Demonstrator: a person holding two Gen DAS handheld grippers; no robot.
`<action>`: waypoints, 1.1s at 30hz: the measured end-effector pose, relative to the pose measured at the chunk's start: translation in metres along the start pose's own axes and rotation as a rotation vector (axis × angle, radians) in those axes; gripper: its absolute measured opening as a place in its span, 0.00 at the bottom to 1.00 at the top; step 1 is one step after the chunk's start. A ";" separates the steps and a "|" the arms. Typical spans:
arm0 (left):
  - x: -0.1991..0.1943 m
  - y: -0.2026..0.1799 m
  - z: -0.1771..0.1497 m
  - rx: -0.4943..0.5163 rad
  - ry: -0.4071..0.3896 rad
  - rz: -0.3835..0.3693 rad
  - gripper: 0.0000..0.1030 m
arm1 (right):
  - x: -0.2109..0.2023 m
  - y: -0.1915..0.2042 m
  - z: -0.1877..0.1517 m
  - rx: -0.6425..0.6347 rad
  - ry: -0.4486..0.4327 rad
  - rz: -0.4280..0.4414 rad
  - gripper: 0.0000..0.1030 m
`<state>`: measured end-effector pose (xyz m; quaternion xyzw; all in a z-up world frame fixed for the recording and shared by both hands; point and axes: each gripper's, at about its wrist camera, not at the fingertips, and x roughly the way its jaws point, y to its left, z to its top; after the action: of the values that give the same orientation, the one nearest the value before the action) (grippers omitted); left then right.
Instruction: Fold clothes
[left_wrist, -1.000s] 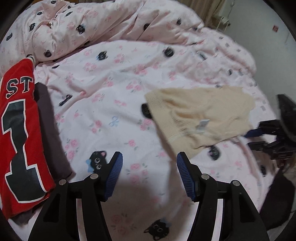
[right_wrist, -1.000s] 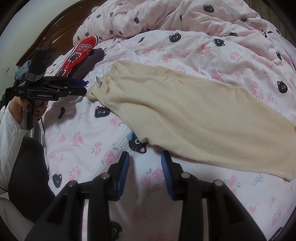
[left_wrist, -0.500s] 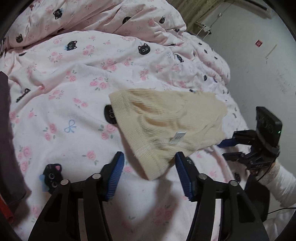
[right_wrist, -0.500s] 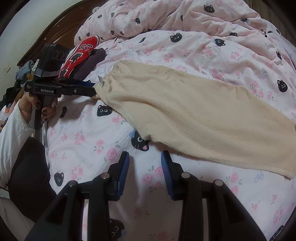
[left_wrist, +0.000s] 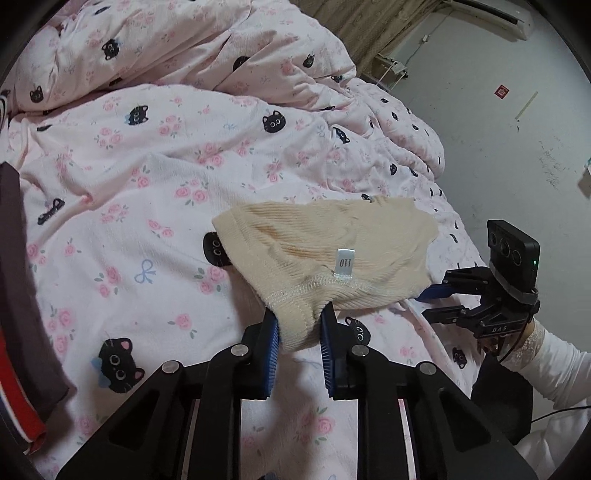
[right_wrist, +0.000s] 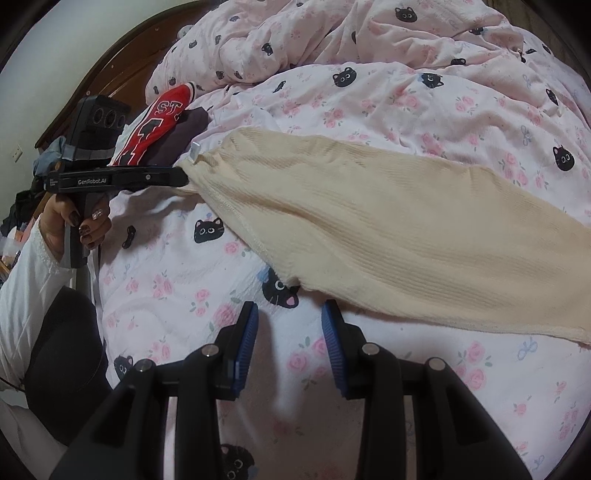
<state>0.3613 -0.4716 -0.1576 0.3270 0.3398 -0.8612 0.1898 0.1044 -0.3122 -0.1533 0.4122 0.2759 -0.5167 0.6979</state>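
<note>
Saw cream ribbed garment w/ white tag on pink duvet, printed w/ black cats & roses. Left of garment: red jersey, black/white lettering, on dark grey cloth. Gripper pads were blue.

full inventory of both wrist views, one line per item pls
cream ribbed garment: 1, cream, spread across the duvet, waistband corner between the left gripper's pads
size tag: 1, white, at the waistband seam
red jersey: 1, red with dark lettering, near the headboard
dark garment: 1, dark grey, under the jersey
duvet: 1, pink, cat and rose print, covering the bed
headboard: 1, dark wood
left gripper: 1, black, blue pads, closing on the waistband
right gripper: 1, black, blue pads, open above the duvet
</note>
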 end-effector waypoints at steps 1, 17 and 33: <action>-0.002 -0.001 0.000 0.014 -0.003 0.003 0.16 | -0.001 0.001 0.001 0.000 -0.007 0.002 0.36; -0.009 -0.008 -0.015 0.154 0.041 0.124 0.16 | 0.002 0.002 0.014 0.031 -0.082 0.024 0.09; -0.010 -0.012 -0.025 0.203 0.125 0.165 0.16 | 0.000 -0.007 -0.006 0.016 0.019 0.070 0.04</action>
<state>0.3728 -0.4441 -0.1590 0.4244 0.2342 -0.8504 0.2043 0.0984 -0.3085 -0.1584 0.4321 0.2636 -0.4902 0.7096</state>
